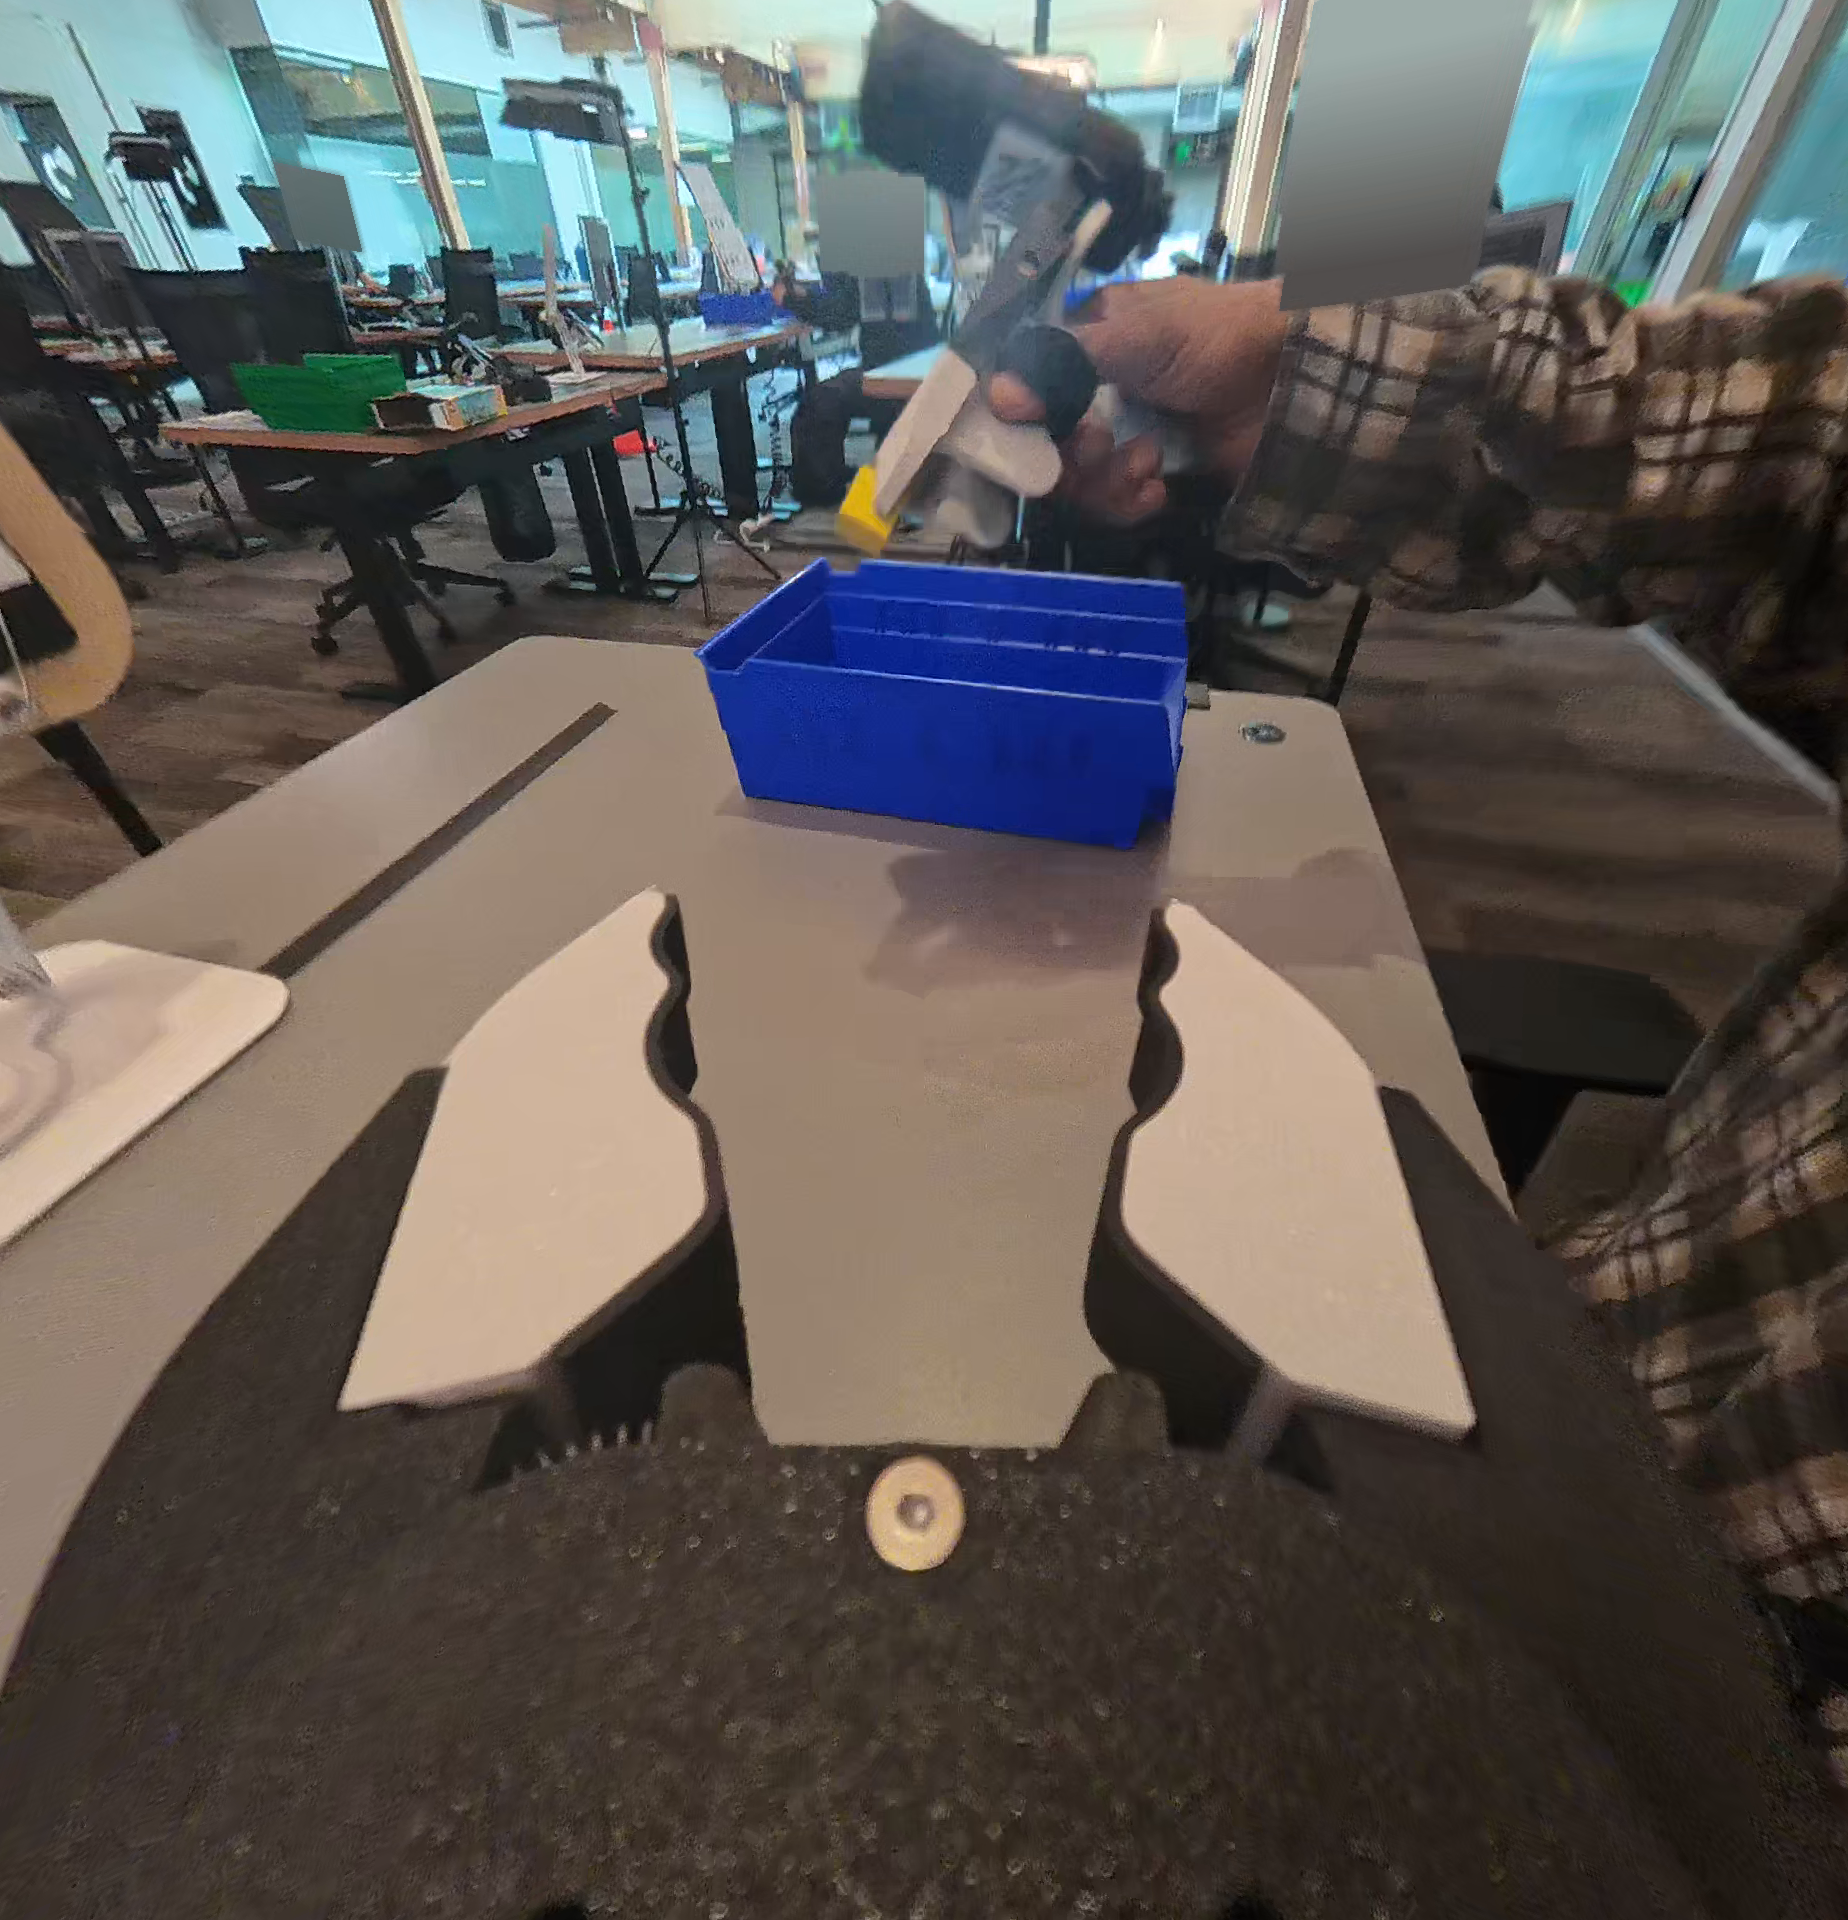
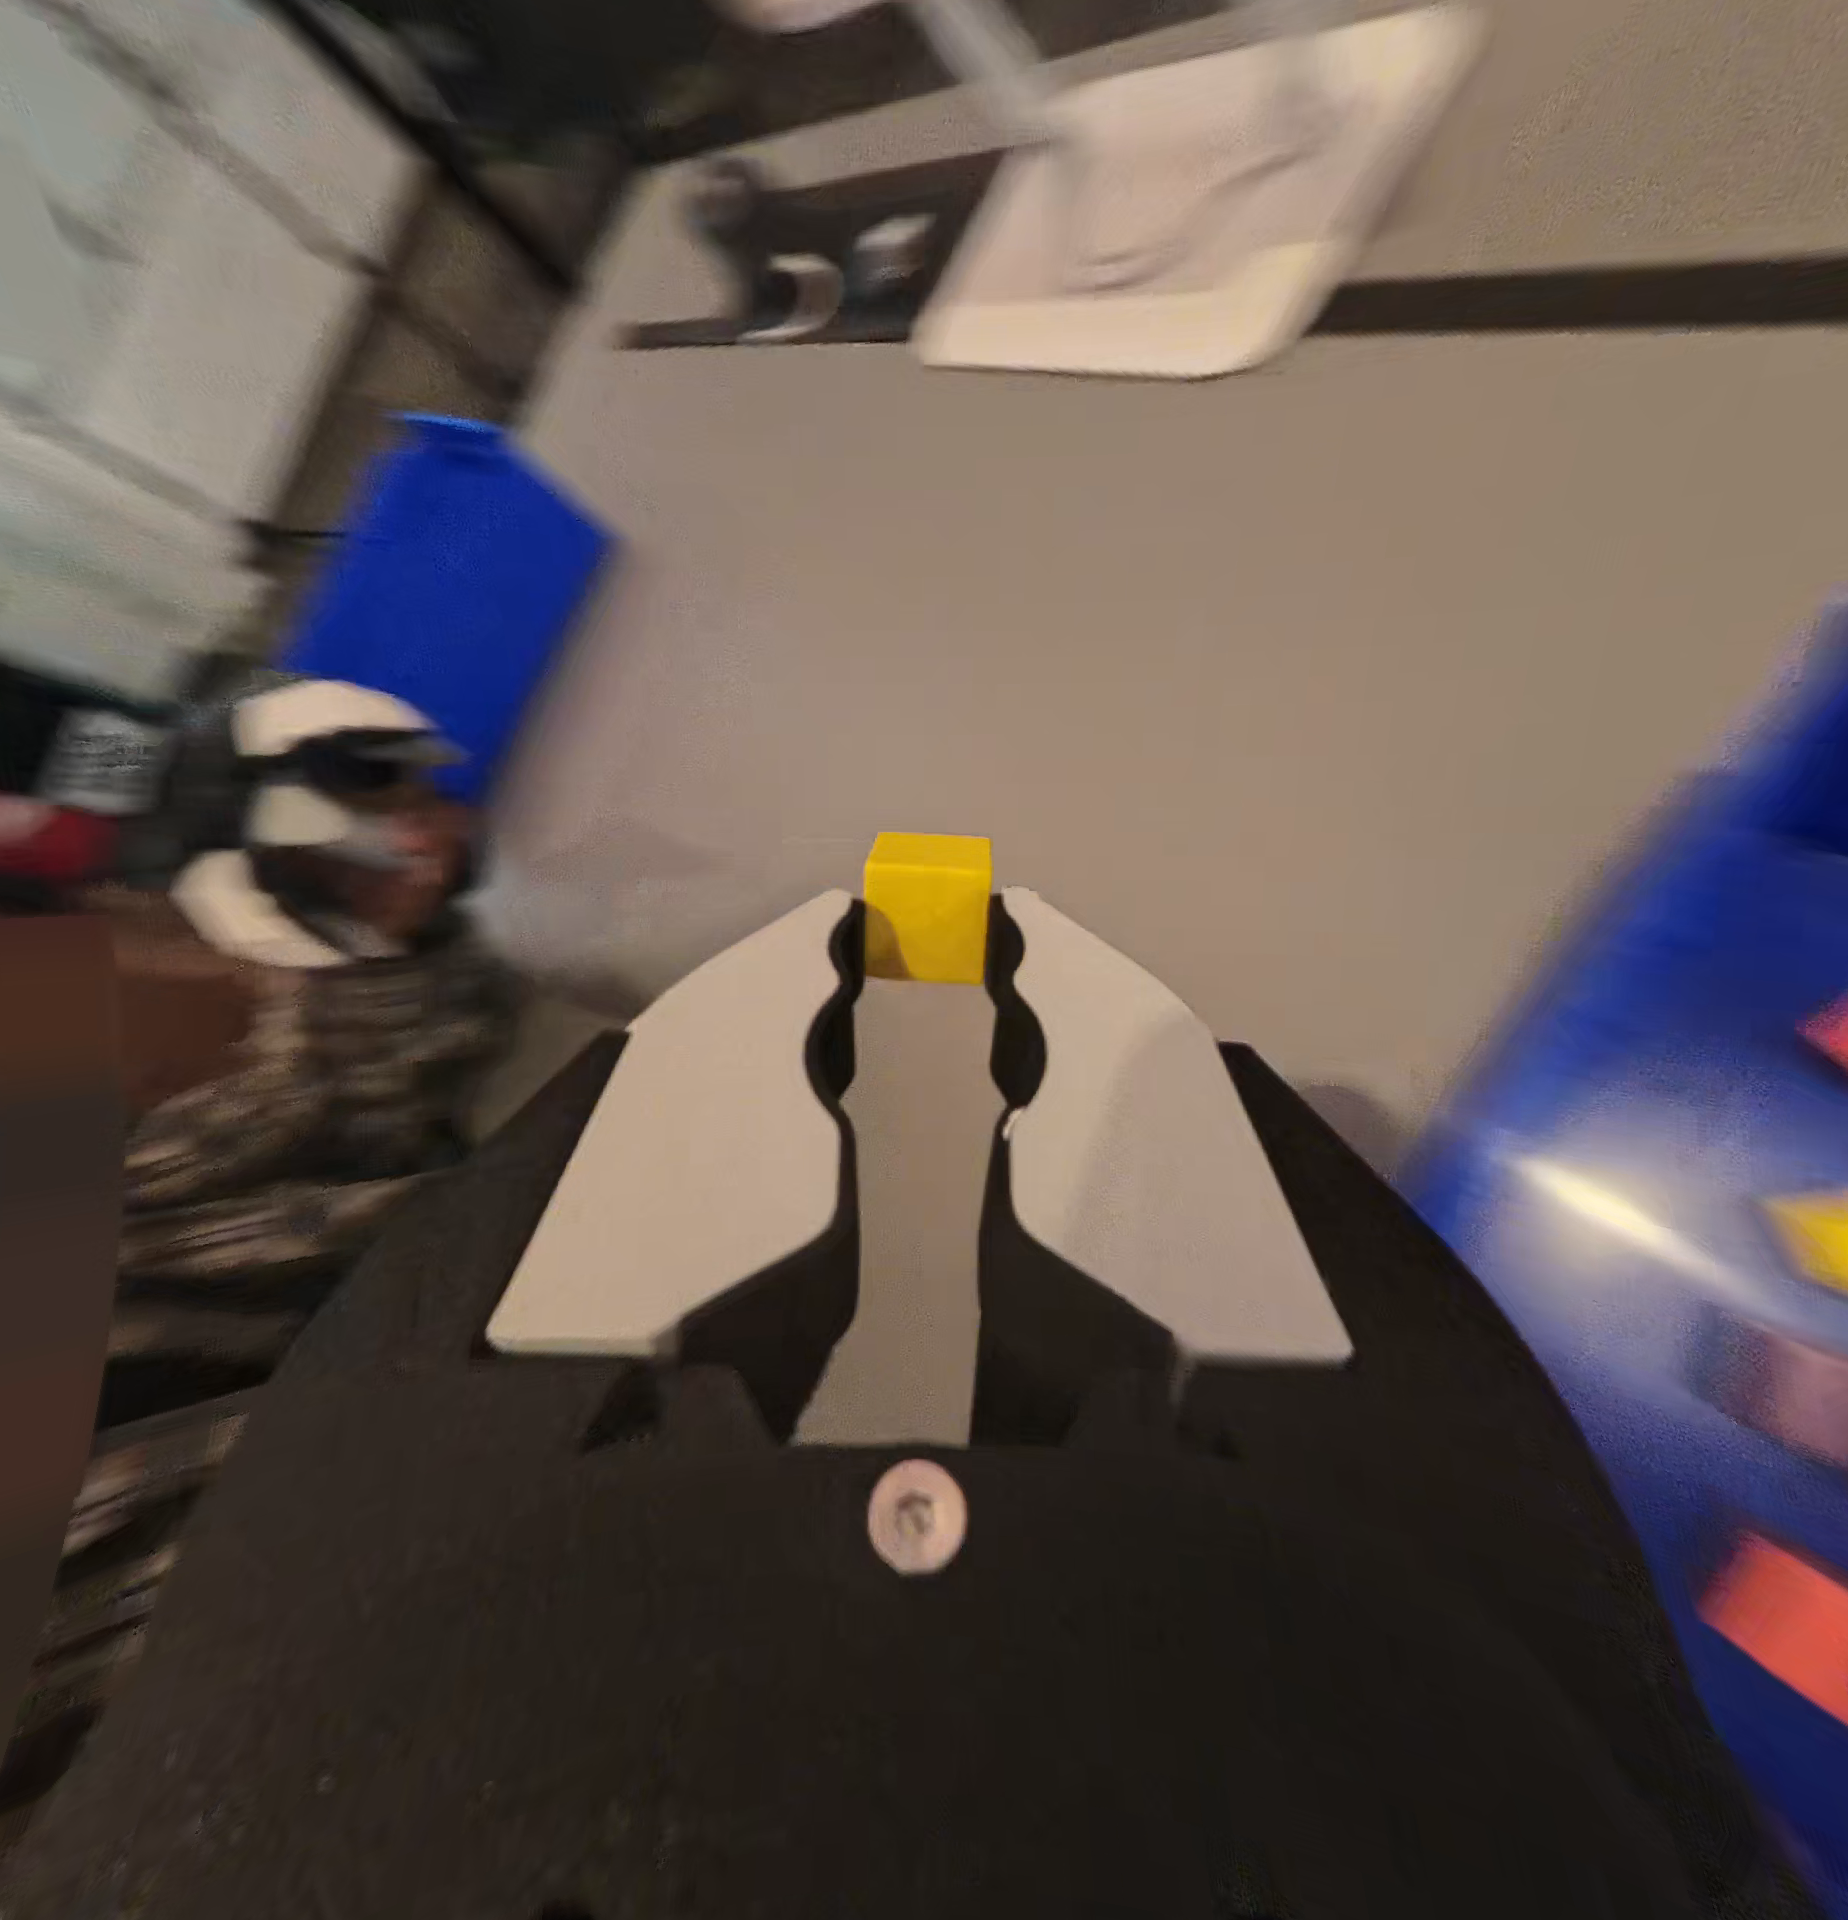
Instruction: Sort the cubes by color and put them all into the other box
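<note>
A box (image 1: 951,727) stands on the table (image 1: 899,1091), with a cube (image 1: 864,511) above its far left corner

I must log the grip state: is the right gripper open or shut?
Shut on the yellow cube: the right gripper's two fingertips press its sides, and it hangs clear of the table.

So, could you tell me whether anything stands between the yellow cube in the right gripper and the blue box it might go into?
Nothing visible does. The right gripper holds the yellow cube in the air above and behind the blue box, whose top is open. The left gripper hangs open on the box's near side, not in between.
</note>
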Motion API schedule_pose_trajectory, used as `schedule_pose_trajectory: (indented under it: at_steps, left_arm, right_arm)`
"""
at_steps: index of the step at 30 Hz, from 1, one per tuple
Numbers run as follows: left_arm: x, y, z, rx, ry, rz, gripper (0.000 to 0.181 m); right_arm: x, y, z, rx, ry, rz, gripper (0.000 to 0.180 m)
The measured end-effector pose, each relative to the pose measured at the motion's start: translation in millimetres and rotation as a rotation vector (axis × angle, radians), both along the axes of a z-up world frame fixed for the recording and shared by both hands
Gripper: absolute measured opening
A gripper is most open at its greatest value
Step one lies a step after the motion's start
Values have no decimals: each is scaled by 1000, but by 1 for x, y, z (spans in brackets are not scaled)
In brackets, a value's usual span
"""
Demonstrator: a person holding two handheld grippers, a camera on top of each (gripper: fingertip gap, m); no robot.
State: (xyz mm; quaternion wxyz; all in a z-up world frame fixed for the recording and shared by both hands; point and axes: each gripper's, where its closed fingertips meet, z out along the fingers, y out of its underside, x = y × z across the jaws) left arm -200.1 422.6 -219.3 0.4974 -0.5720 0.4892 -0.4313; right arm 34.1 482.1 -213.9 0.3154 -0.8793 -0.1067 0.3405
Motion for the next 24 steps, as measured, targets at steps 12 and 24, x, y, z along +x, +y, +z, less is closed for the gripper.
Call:
schedule_pose_trajectory:
  at_steps: [12, 24]
  left_arm:
    - [-12, 28, -55, -151, 0, 31, 75]
    - [-36, 38, -38, -106, 0, 130, 70]
  right_arm:
    - [197, 36, -109, -201, -456, -327, 22]
    - [169, 47, -66, -24, -315, -340, 49]
